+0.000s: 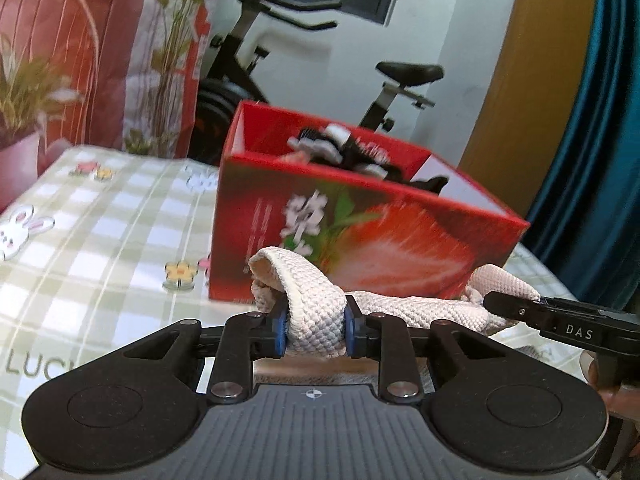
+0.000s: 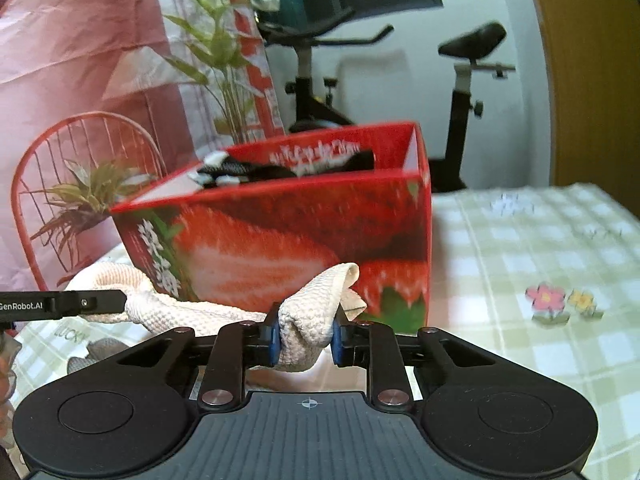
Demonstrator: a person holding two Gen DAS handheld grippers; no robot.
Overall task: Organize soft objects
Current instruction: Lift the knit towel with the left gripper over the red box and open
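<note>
One red box (image 1: pixel 360 240), one white cloth (image 1: pixel 316 320), two claws (image 1: pixel 315 330) (image 2: pixel 306 338).

Both views are evenly and brightly lit by soft indoor light; no hard shadows fall on the checked tablecloth (image 1: pixel 120 208). Motion blur smears the red strawberry box (image 1: pixel 360 224) and its print in both views. The gripper bodies in the foreground stay sharp. Fisheye distortion bends the yellow door frame (image 1: pixel 532 80) and the blue curtain (image 1: pixel 600 140) at the edges.
</note>
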